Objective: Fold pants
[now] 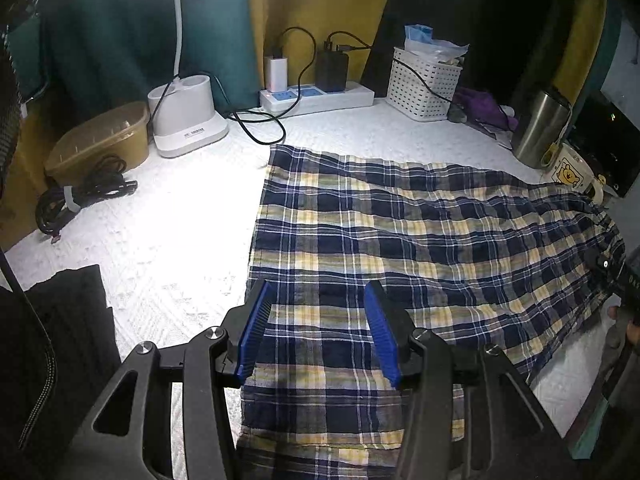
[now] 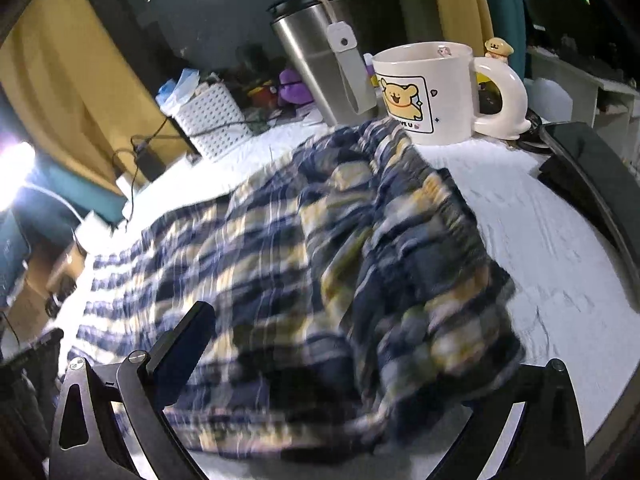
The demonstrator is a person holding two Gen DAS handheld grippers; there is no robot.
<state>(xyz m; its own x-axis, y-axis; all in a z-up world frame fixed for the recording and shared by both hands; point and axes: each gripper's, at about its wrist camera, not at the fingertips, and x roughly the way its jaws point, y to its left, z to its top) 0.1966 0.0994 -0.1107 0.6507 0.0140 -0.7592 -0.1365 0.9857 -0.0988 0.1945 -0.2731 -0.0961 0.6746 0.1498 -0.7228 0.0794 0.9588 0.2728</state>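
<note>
The navy, yellow and white plaid pants (image 1: 400, 232) lie spread across the white textured table (image 1: 168, 240), leg hems to the left, waist to the right. My left gripper (image 1: 316, 324) is open, its blue pads (image 1: 252, 328) spread just above the near leg, holding nothing. In the right wrist view the pants (image 2: 320, 260) are blurred and bunched at the waist end. My right gripper (image 2: 348, 380) is open wide, with the waist fabric lying between its fingers; its right finger is partly covered by cloth.
At the back stand a white lamp base (image 1: 188, 120), a power strip (image 1: 316, 96) with chargers, a white basket (image 1: 424, 84), a steel tumbler (image 1: 540, 124) and a bear mug (image 2: 428, 92). A tan box (image 1: 100, 140) and coiled cable (image 1: 80, 196) sit left. A black item (image 2: 580, 172) lies right.
</note>
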